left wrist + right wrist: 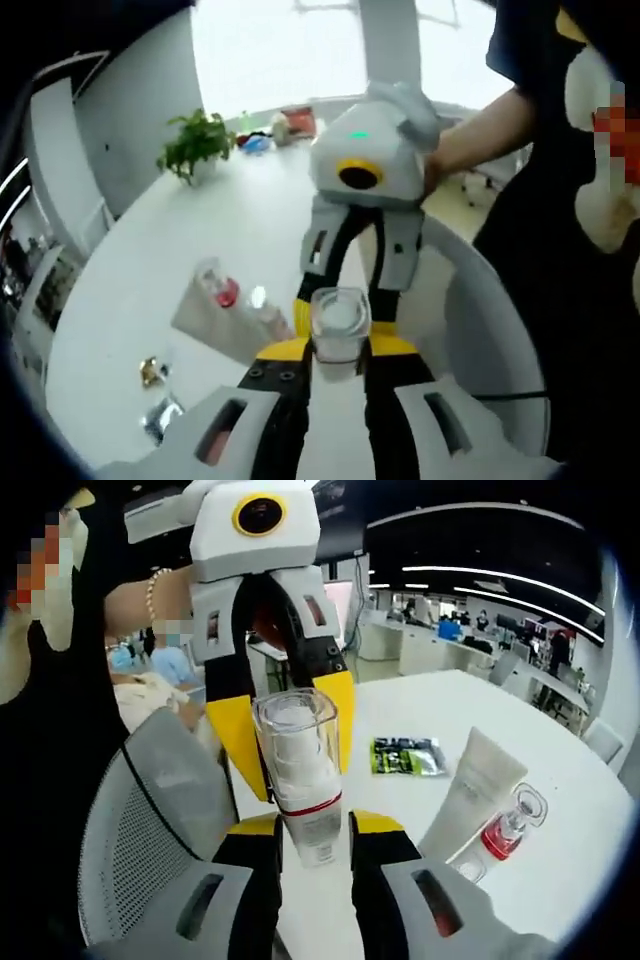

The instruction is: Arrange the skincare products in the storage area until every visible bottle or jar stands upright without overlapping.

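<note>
At frame center in both views, a clear bottle (338, 328) (300, 770) with white contents is clamped by both the left gripper (338, 350) and right gripper (314, 830). A white tube (470, 790) and a red-filled small bottle (505, 830) lie on the white table (560, 770) at lower right of the right gripper view.

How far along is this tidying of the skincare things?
Early, it seems. Nothing looks arranged yet. In hand: both tools, the left tool and right tool, grip one clear bottle held above the white table. Left to do: a white tube and a small red-filled bottle lie flat on the table.
</note>
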A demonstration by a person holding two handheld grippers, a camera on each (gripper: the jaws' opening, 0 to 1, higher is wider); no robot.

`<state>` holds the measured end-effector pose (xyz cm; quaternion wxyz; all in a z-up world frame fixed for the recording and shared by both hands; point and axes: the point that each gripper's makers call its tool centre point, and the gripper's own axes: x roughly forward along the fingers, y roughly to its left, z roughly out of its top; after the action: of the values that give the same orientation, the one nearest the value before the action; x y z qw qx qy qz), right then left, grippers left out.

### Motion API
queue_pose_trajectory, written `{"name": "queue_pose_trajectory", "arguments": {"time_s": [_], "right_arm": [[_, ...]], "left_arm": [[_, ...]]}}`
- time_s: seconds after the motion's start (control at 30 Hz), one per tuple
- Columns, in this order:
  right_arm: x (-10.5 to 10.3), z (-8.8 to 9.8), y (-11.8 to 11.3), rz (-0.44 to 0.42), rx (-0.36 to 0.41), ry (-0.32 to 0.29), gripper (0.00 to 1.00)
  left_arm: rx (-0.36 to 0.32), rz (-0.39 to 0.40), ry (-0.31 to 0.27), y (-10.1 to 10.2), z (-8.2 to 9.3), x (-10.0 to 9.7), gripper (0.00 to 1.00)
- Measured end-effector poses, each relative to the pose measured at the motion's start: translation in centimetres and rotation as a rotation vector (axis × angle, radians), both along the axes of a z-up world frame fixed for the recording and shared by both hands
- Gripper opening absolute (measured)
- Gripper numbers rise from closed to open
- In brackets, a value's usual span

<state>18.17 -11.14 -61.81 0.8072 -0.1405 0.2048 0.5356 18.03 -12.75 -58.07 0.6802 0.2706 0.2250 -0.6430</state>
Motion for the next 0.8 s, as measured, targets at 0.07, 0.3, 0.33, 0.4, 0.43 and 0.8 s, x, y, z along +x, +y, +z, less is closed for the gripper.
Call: {"name": "queue_pose_trajectory", "arguments": {"time_s": [0.07, 0.3, 0.33, 0.4, 0.43, 0.8], "right_arm": [[0.2, -0.1, -0.1, -0.004, -0.004, 0.001, 0.27], [0.6, -1.4, -0.6, -0.040, -0.043, 0.015, 0.24], [0.2, -2.2, -1.0, -0.016, -0.100, 0.018, 0.24], [0.2, -2.5, -1.0, -0.019, -0.111, 0.012, 0.23], [0.0, -2.3, -0.6, -0.024, -0.064, 0.029, 0.23], [0.7, -1.8, -1.1, -0.064, -0.031, 0.047, 0.23]], "left_arm": [[0.000, -0.001, 0.004, -0.1, -0.3, 0.2, 0.23], [-0.001, -0.011, 0.035, -0.4, -1.7, 0.5, 0.19], [-0.002, -0.016, 0.038, -0.4, -1.7, 0.3, 0.05], [-0.060, 0.013, 0.069, -0.3, -1.3, 0.6, 0.05], [-0.086, -0.016, 0.106, -0.6, -1.2, 0.2, 0.05], [0.029, -0.025, 0.019, 0.6, -2.8, 1.1, 0.21]]}}
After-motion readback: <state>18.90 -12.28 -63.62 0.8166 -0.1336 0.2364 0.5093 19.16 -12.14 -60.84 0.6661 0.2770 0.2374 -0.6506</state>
